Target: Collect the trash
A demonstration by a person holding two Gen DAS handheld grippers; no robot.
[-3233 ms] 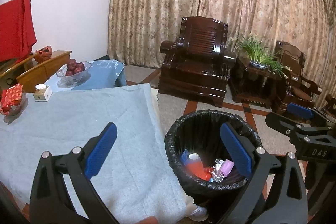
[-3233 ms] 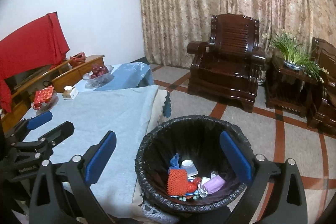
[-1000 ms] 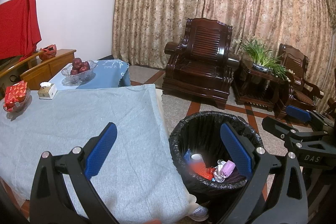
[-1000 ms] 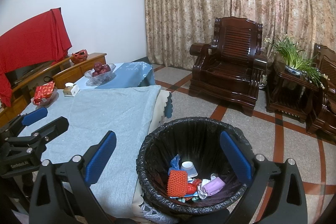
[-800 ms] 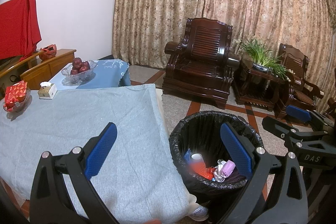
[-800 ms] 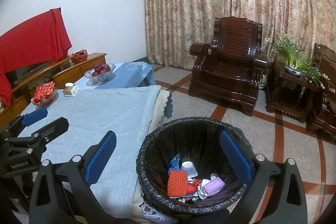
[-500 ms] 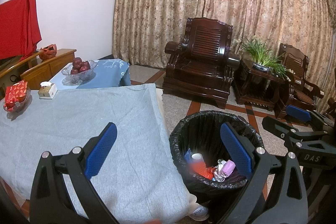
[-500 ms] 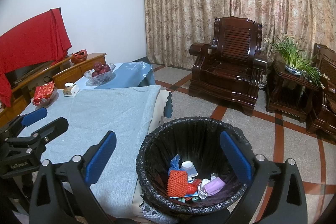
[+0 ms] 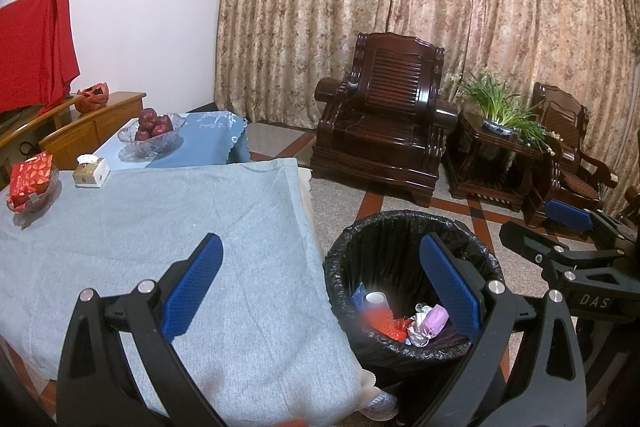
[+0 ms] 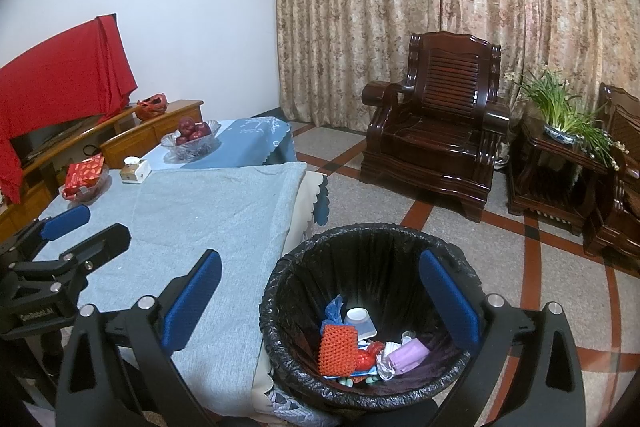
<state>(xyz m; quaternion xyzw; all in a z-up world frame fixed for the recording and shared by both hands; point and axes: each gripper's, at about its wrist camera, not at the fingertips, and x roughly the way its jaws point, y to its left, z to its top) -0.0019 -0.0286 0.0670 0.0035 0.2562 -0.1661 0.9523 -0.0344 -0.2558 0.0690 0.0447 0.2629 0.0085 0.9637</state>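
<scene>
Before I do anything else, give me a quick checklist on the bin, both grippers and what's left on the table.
1. Left hand-held gripper empty and open: ok.
2. Right hand-held gripper empty and open: ok.
3. Trash bin upright, liner over rim: ok.
4. Trash sits inside the bin, orange mesh and purple wrapper included: ok.
5. Near part of grey tablecloth free of loose trash: ok.
6. Whether the red packet and small box at the far end are trash: cannot tell.

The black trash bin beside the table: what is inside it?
Inside the trash bin lie an orange net piece, a white cup, blue plastic, red wrapper and a lilac packet. Whatever lies beneath them is covered.
</scene>
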